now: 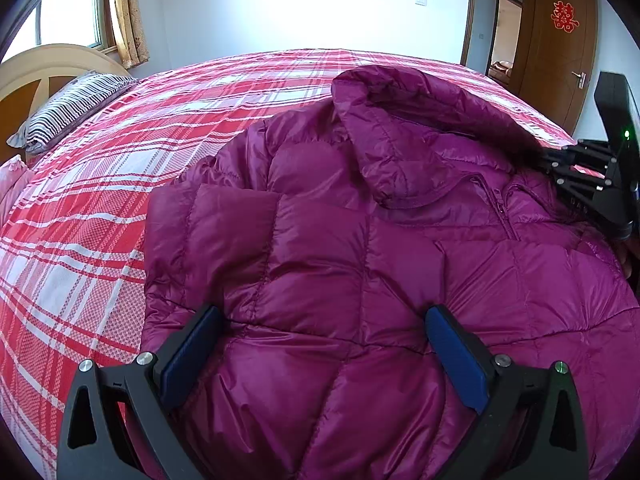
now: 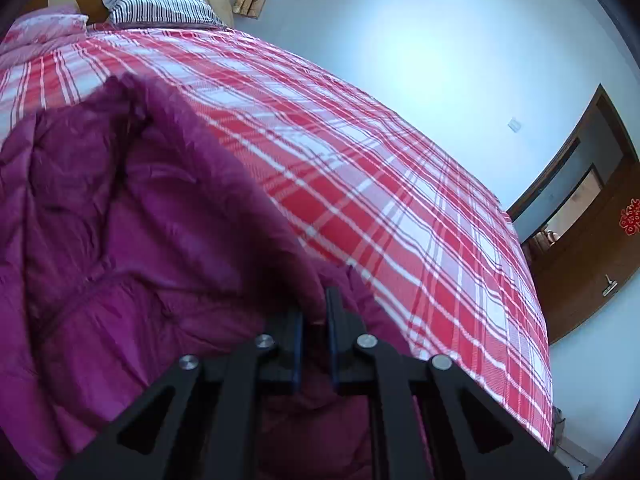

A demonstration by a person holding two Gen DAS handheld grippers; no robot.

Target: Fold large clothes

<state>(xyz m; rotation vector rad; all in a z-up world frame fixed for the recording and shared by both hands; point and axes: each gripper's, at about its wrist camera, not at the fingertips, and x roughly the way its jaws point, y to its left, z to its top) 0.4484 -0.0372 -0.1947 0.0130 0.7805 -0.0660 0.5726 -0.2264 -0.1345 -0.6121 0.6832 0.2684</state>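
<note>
A magenta quilted down jacket (image 1: 360,248) lies on the red plaid bed (image 1: 100,200), hood at the far end, one sleeve folded across its left side. My left gripper (image 1: 324,356) is open just above the jacket's body, blue pads wide apart, holding nothing. My right gripper (image 2: 314,320) is shut on a fold of the jacket's edge (image 2: 160,240) near the hood; it shows at the right edge of the left wrist view (image 1: 580,172).
A striped pillow (image 1: 68,108) and a pink pillow (image 2: 44,26) lie by the wooden headboard (image 1: 36,76). A brown door (image 1: 556,48) stands open beyond the bed. The plaid cover (image 2: 400,208) stretches bare to the right of the jacket.
</note>
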